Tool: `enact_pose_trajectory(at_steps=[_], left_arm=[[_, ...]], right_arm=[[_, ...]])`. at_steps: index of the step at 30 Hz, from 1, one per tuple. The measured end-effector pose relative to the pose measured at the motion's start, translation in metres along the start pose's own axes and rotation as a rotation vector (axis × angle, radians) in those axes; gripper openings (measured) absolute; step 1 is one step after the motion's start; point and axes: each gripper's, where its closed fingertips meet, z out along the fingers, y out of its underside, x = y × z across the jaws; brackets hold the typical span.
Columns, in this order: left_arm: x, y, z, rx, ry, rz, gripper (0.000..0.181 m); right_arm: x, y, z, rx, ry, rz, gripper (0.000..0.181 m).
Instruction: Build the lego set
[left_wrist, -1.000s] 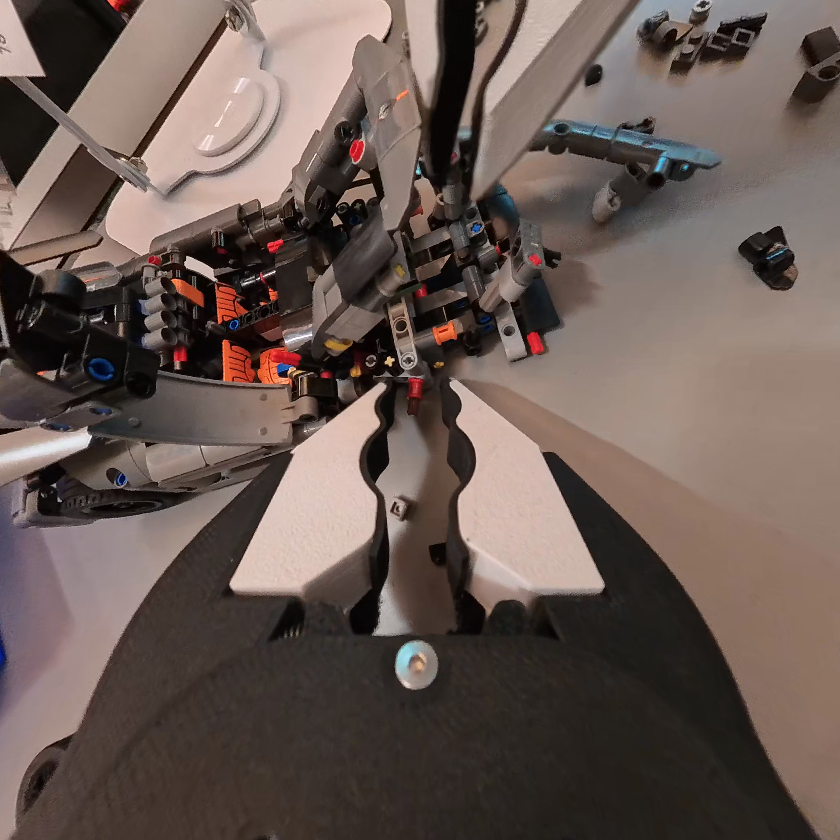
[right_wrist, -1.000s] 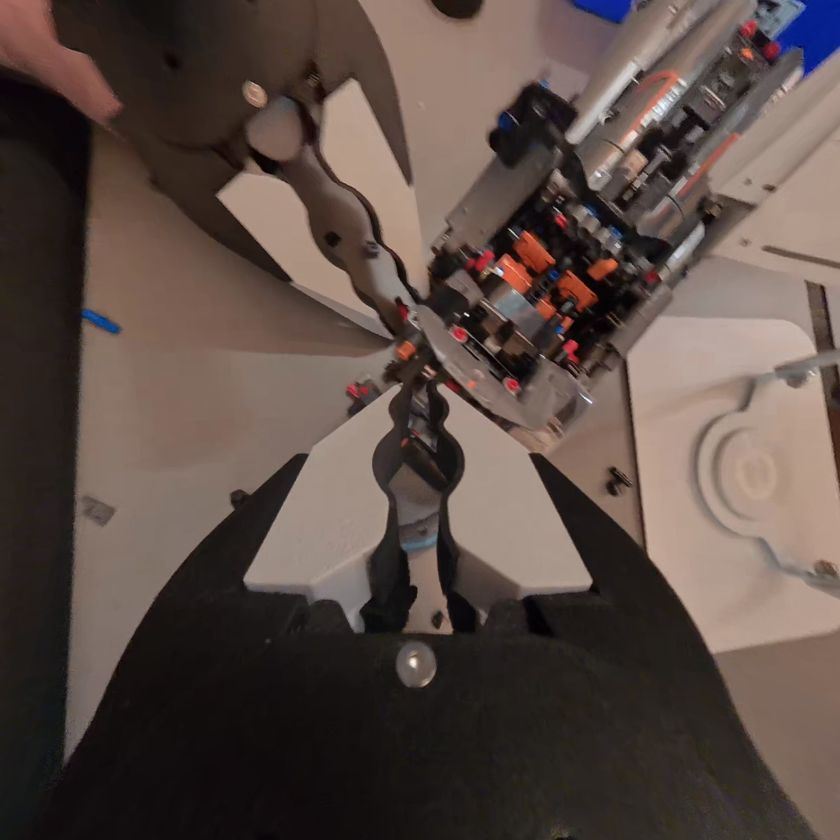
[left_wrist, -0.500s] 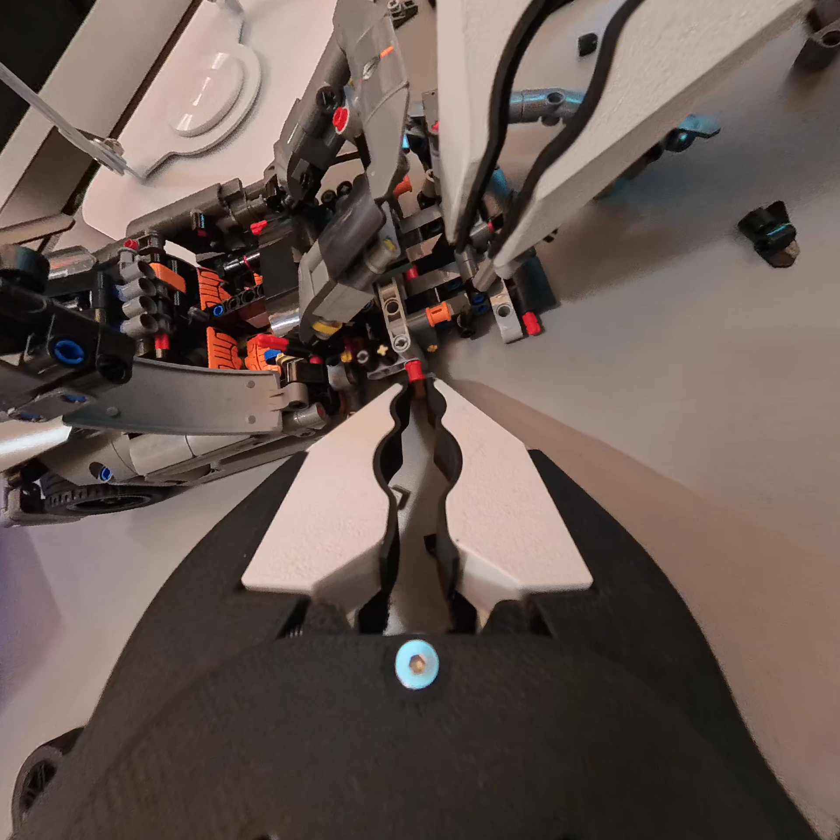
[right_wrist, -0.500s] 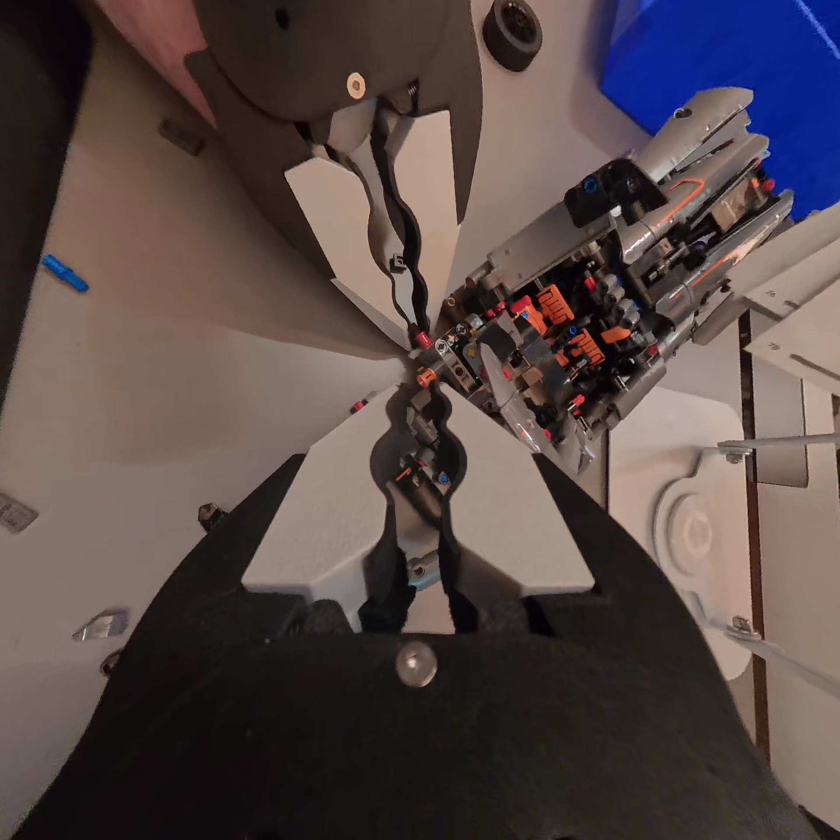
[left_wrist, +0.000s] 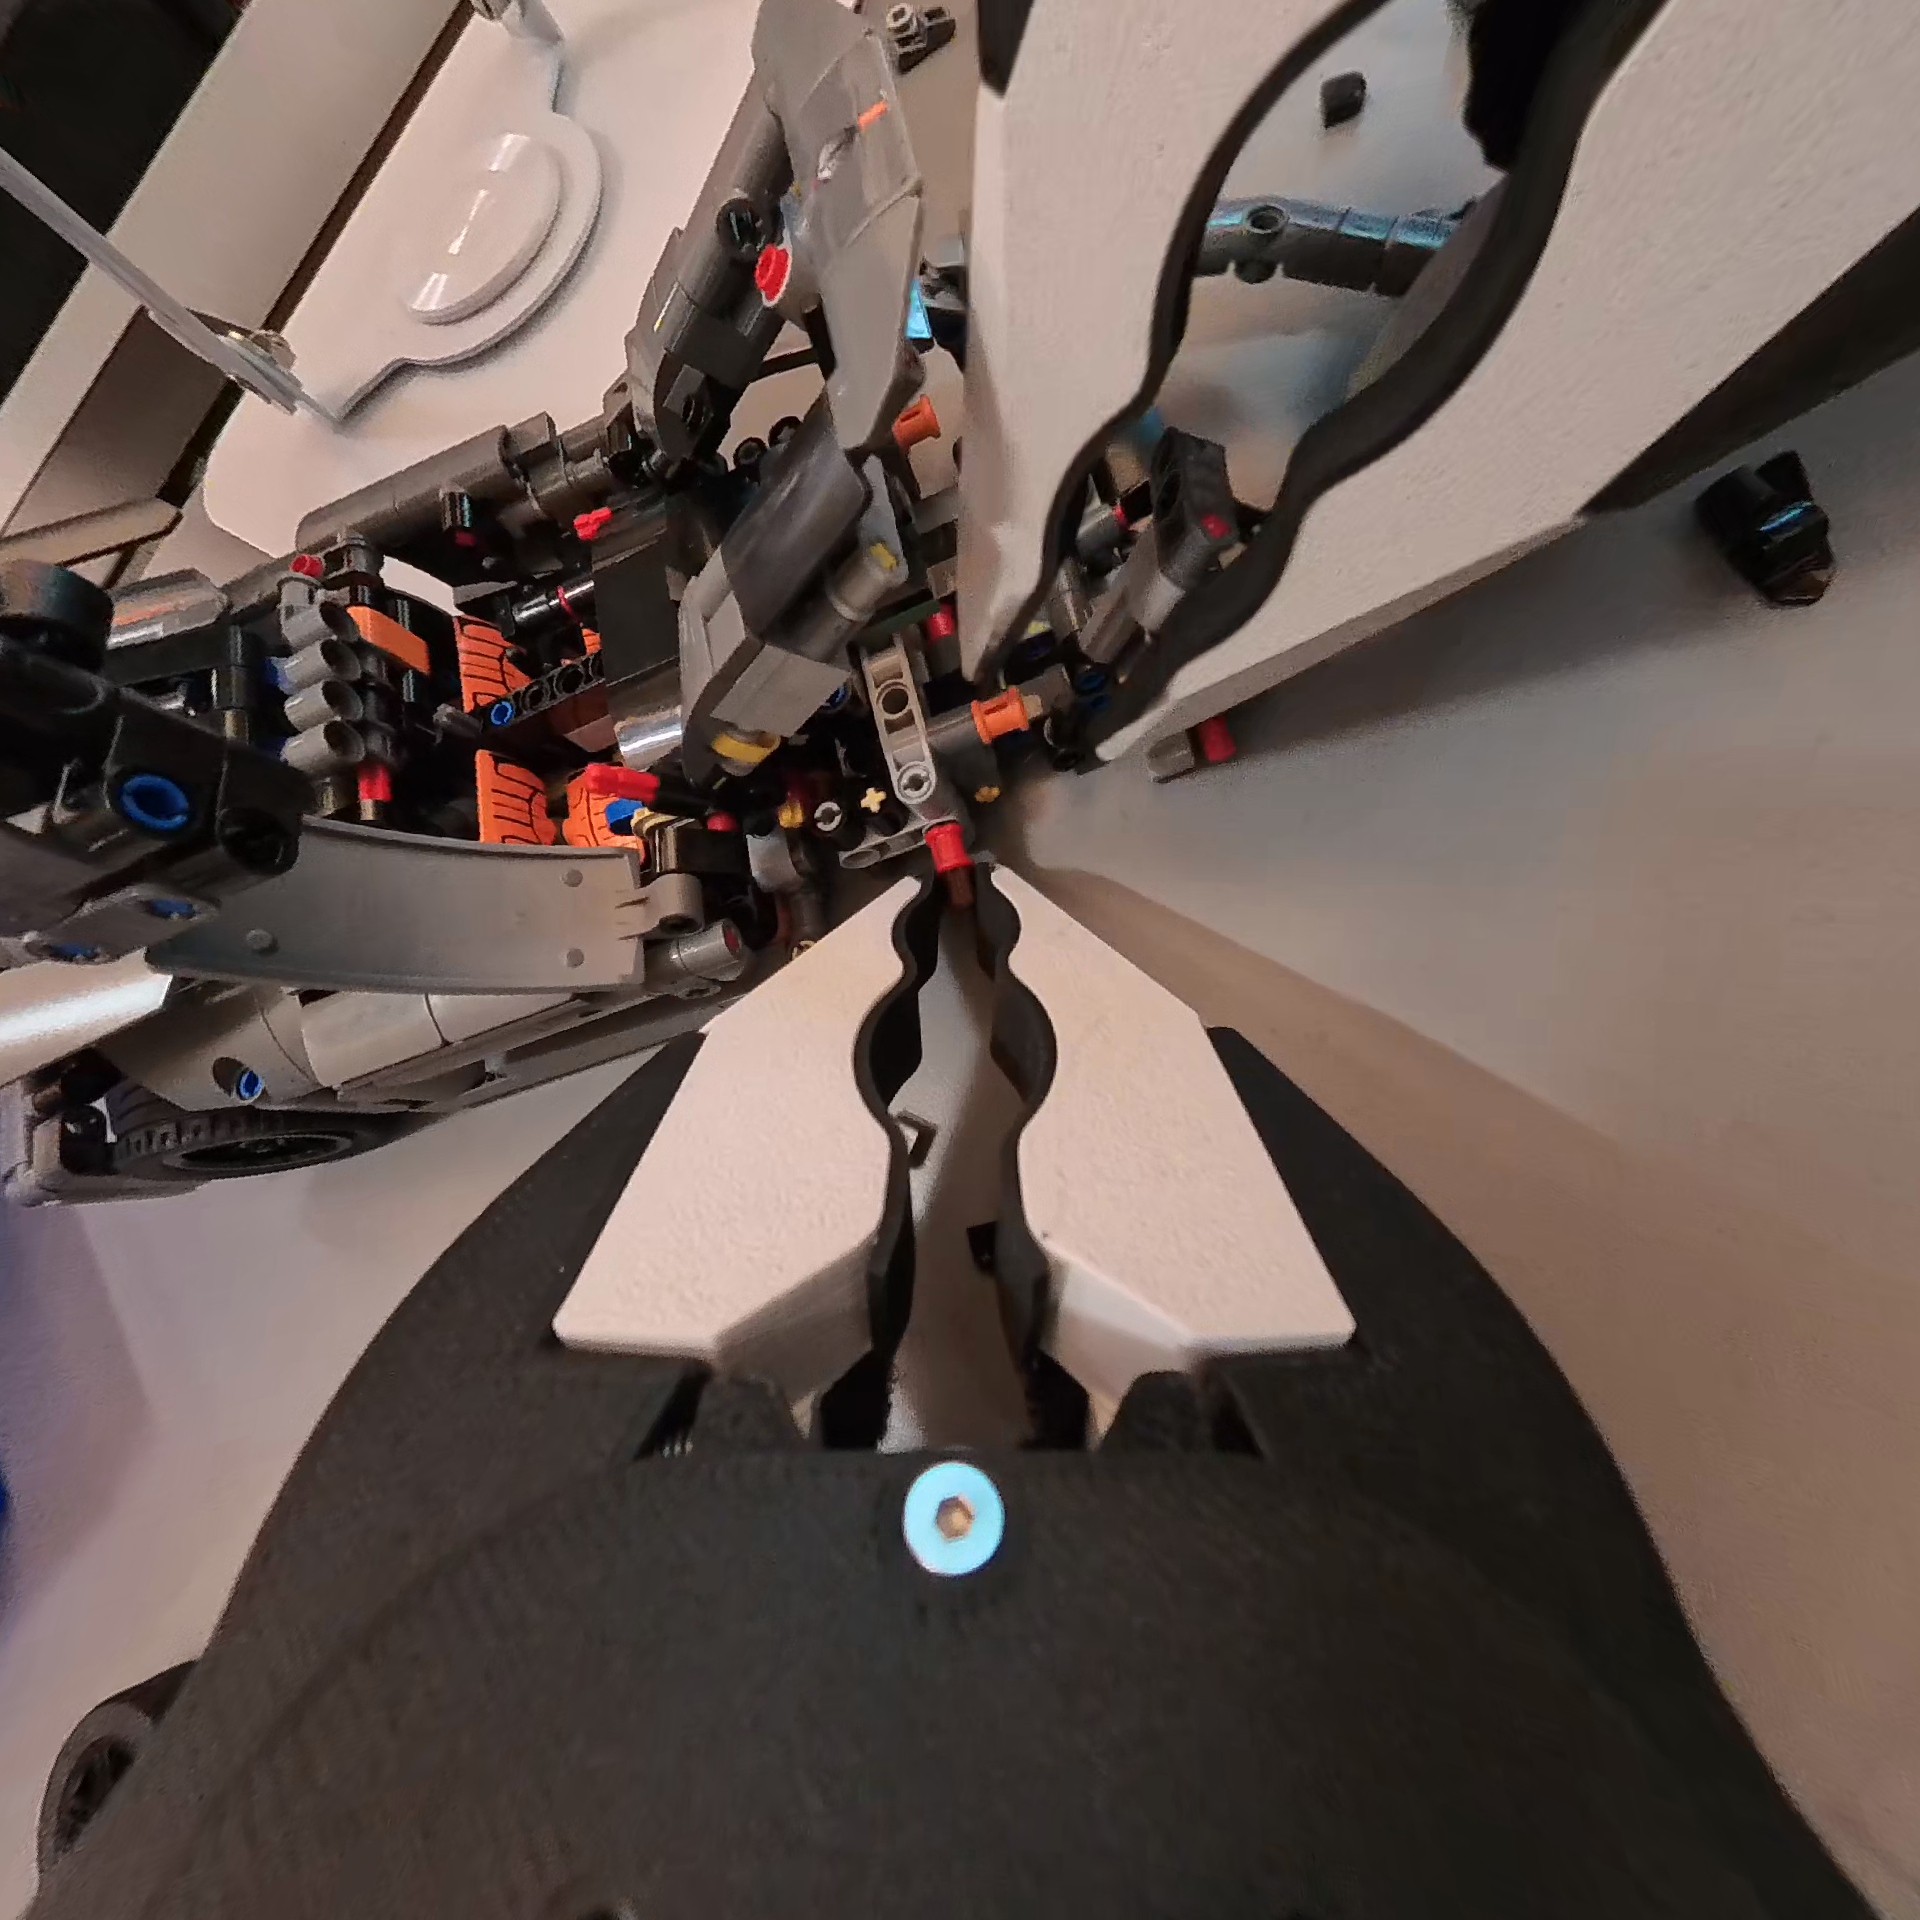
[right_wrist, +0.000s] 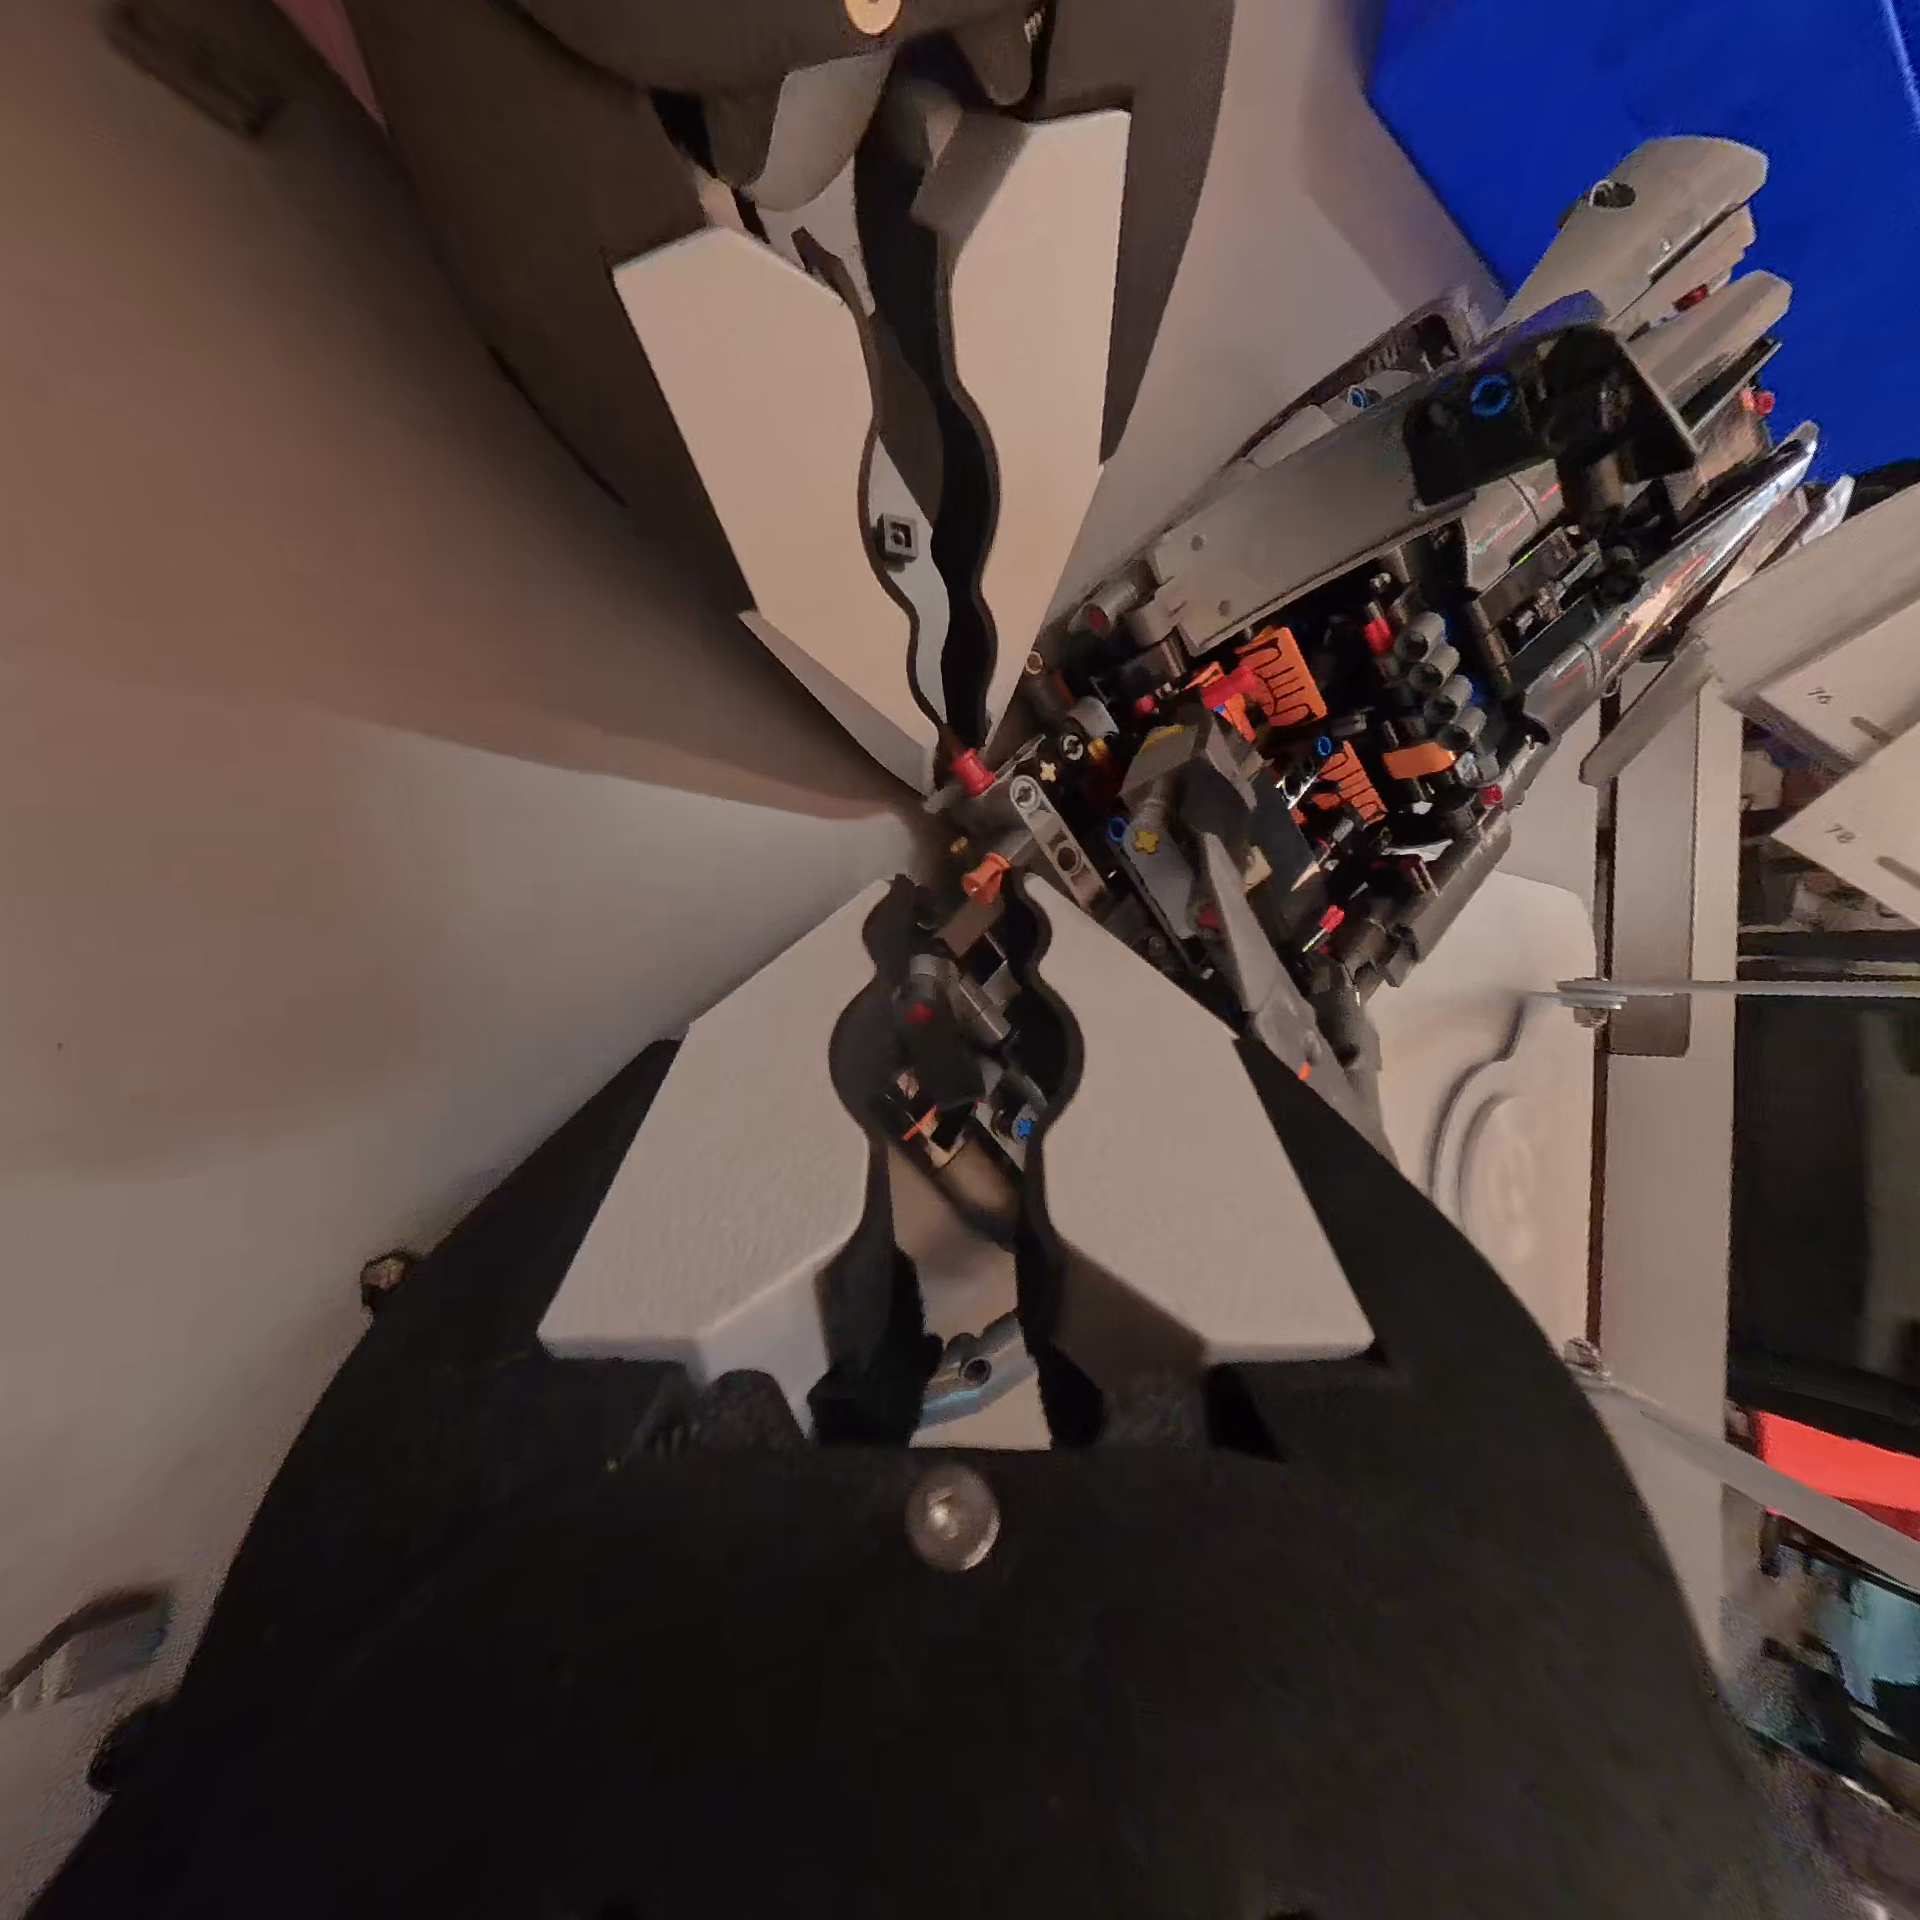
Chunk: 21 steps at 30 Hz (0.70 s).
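Red pin (left_wrist: 948, 844) pinched by the left gripper (left_wrist: 954, 896); right gripper (right_wrist: 961, 904) clamps the lego car (left_wrist: 436, 904) — a twist could snap joints.

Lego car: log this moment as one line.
left gripper: shut on red pin | right gripper: shut on car end | lego car: on table

White wedge fingers (left_wrist: 748, 1122) edged with wavy black pads are seen ahead of a black body fixed by a silver screw (left_wrist: 953, 1519).
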Motion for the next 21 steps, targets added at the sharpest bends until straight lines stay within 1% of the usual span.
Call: enact_pose_trajectory(at_steps=[3,6,15,19,21], left_arm=[[0.0016,-0.0019,0.0011,0.002,0.005,0.004,0.003],[0.0023,-0.0029,0.0016,0.003,0.008,0.002,0.003],[0.0028,-0.0046,0.0024,0.008,0.009,0.008,0.003],[0.0028,-0.0046,0.0024,0.011,0.008,0.013,0.003],[0.0030,-0.0045,0.0024,0.010,0.009,0.014,0.003]], right_arm=[[0.0057,0.0023,0.0015,-0.006,0.053,-0.010,0.017],[0.0057,0.0044,0.0022,-0.007,0.043,0.000,0.015],[0.0093,0.0035,-0.0039,0.041,-0.063,0.219,0.009],[0.0060,0.0078,-0.0015,-0.017,-0.081,0.247,0.011],[0.0038,0.0062,0.0007,-0.016,-0.086,0.276,0.012]])
